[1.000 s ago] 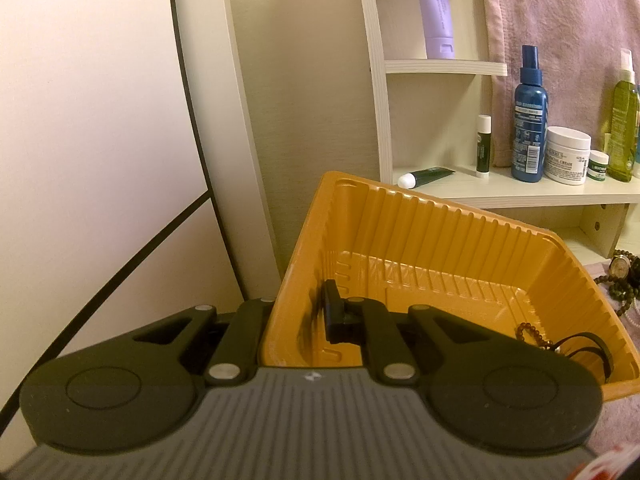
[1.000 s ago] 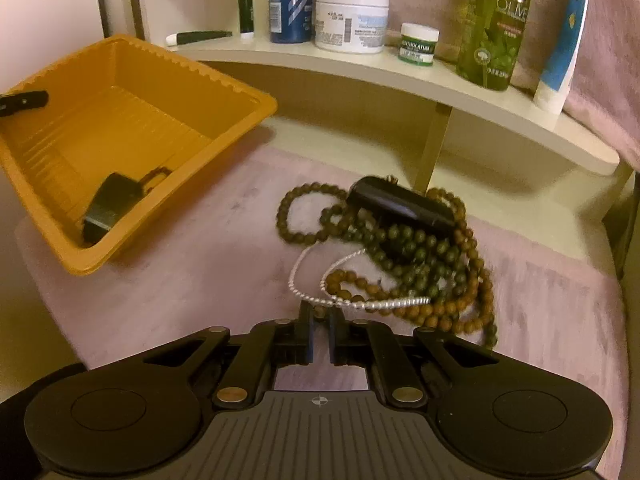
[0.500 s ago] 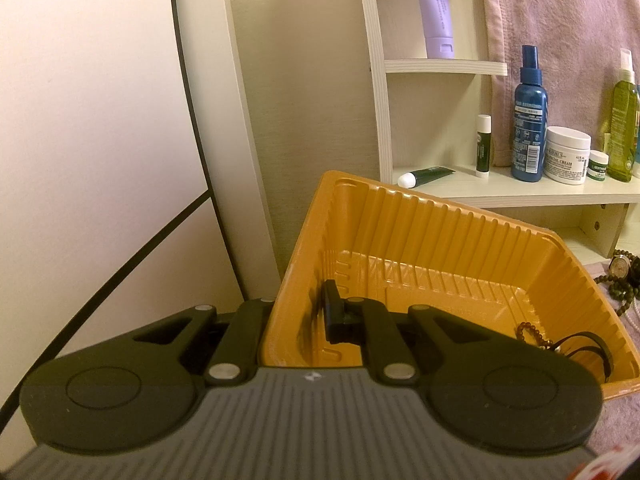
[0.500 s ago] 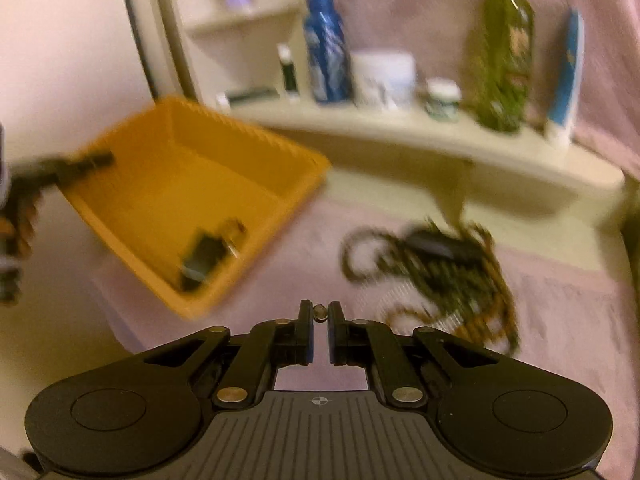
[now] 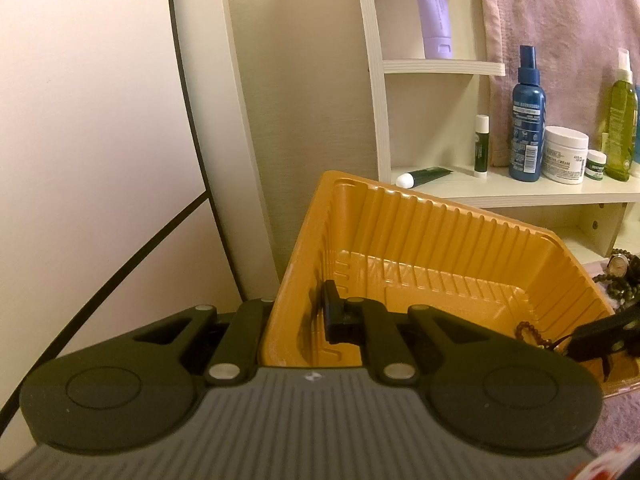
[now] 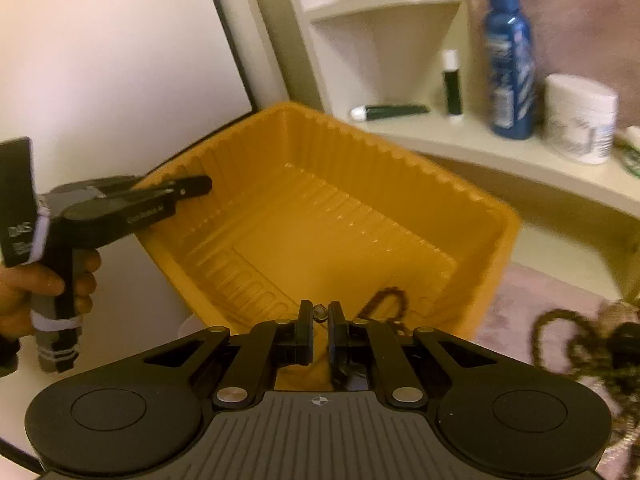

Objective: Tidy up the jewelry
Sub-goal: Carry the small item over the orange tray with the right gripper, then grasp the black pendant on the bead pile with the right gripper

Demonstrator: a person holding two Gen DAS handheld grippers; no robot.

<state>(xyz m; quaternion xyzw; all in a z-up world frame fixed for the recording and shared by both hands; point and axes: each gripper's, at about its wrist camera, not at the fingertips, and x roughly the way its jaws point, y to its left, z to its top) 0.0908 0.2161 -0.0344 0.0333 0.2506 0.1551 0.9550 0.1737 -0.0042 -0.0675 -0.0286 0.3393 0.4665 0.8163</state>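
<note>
An orange plastic tray (image 5: pixel 440 224) stands tilted, and my left gripper (image 5: pixel 316 312) is shut on its left wall, one finger inside and one outside. The right wrist view shows that same gripper (image 6: pixel 196 188) on the tray's (image 6: pixel 400 168) left rim. My right gripper (image 6: pixel 320 320) hovers over the tray's near side, shut on a small pale bit of the white bead chain (image 6: pixel 320 313). Its fingers (image 5: pixel 600 330) enter the left wrist view at the tray's right corner. A brown bead bracelet (image 6: pixel 386 300) lies in the tray. A blurred pile of dark beads (image 6: pixel 580 344) lies on the pink cloth to the right.
A cream shelf (image 5: pixel 500 190) behind the tray carries a blue spray bottle (image 5: pixel 527 120), a white jar (image 5: pixel 565 154), a lip balm (image 5: pixel 481 142), a green tube (image 5: pixel 424 176) and a green bottle (image 5: pixel 620 120). A pink towel (image 5: pixel 560 12) hangs behind. A hand (image 6: pixel 40 280) holds the left gripper.
My right gripper has swung left from the bead pile to over the tray, carrying the white chain. The left gripper and the tray have not moved.
</note>
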